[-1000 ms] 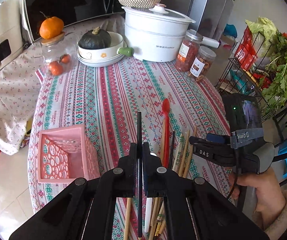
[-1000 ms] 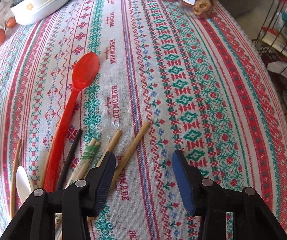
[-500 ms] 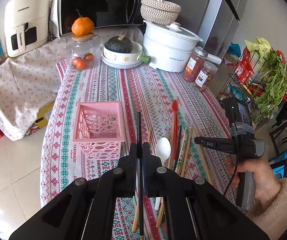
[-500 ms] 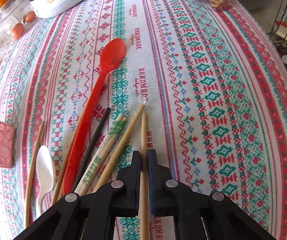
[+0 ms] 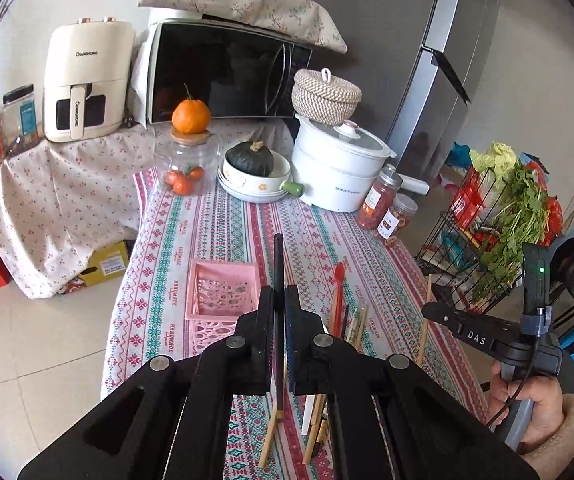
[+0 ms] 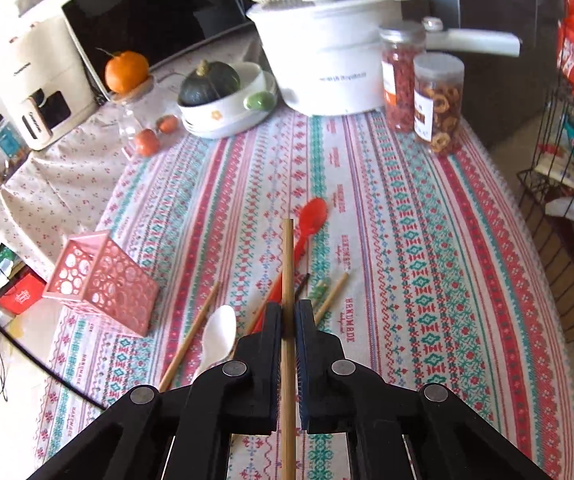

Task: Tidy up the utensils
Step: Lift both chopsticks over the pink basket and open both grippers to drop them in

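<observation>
Black chopstick (image 5: 278, 280): clamped in the left gripper (image 5: 279, 300), tip pointing forward, raised off the cloth. Bamboo chopstick (image 6: 287, 280): clamped in the right gripper (image 6: 287, 316), likewise raised. Pink perforated basket (image 6: 103, 284): upright on the cloth, to the left of the loose utensils. Lying flat: red spoon (image 6: 307, 224), bowl toward the far side; white spoon (image 6: 217, 338); single bamboo chopstick (image 6: 191, 340) beside it; further chopsticks (image 6: 329, 294) partly hidden behind the fingers
</observation>
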Tool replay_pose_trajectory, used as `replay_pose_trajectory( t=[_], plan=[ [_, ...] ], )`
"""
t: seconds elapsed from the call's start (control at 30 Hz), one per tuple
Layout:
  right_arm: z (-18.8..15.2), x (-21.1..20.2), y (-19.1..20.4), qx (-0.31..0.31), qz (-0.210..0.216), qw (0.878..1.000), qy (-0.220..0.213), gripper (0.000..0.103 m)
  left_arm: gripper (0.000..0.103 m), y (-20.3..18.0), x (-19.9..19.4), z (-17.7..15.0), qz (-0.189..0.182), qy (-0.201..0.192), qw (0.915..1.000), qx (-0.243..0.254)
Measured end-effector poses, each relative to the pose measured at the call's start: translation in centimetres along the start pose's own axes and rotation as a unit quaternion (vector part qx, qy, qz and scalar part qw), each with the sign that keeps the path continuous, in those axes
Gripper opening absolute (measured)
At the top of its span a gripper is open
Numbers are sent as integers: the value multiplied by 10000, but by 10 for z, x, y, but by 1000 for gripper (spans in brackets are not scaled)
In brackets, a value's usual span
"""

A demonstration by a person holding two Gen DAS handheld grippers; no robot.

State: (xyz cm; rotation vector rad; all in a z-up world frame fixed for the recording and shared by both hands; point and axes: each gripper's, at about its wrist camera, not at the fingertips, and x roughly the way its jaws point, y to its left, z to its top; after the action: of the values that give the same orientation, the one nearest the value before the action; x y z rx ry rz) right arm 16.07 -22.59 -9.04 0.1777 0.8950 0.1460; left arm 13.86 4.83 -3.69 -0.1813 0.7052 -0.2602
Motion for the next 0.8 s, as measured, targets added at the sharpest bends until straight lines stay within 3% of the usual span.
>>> replay_pose_trajectory(
  t=[0.13, 0.47, 0.8],
  plan=[
    [3, -25, 22, -314, -76, 9984, -456, 5, 5, 1, -20, 8, 39, -459, 9989, -30],
    [26, -58, 63, -564, 335, 9904, -1220, 5, 4, 16, -59, 33, 138, -1508, 9877, -399],
    [38, -60, 92, -594, 694, 9847, -1484, 5, 4, 35, -47, 47, 586, -1811, 9805, -499]
  ],
)
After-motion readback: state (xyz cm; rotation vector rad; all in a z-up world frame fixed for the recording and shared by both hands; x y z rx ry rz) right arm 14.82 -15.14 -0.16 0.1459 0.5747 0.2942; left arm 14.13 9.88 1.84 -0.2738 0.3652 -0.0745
